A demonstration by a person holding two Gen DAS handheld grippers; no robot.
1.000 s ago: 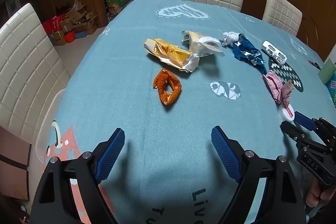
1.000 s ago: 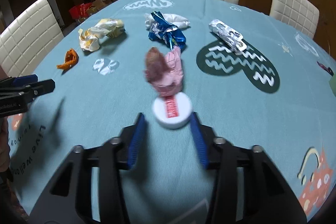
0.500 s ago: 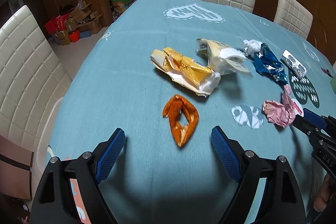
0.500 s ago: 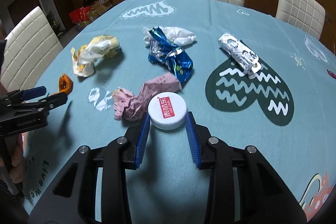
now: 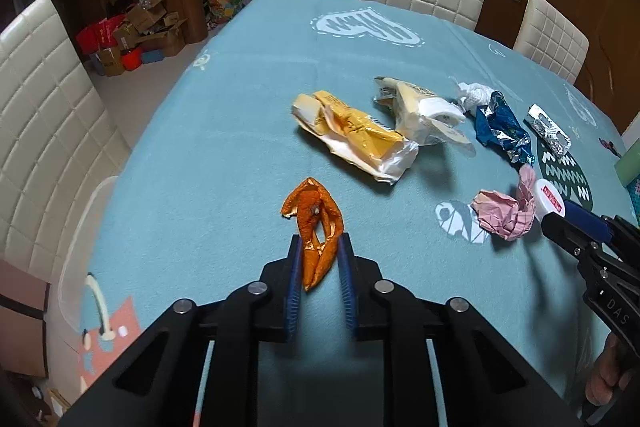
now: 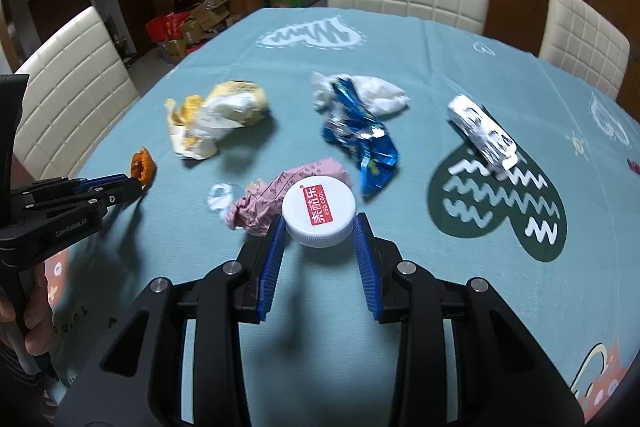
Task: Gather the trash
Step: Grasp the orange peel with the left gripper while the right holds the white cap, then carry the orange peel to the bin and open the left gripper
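Now both angled downward: left hand-held gripper [image 5: 319,259] just clamped onto orange peel [image 5: 314,227], right hand-held gripper [image 6: 319,239] gripping white cap [image 6: 319,209].

Each camera sits just behind its own fingers, looking steeply down and forward over the tablecloth [image 5: 240,115]. The left wrist view catches the right gripper [image 5: 560,223] at its right edge; the right wrist view catches the left gripper [image 6: 134,187] at its left. Both share the wrappers ahead.
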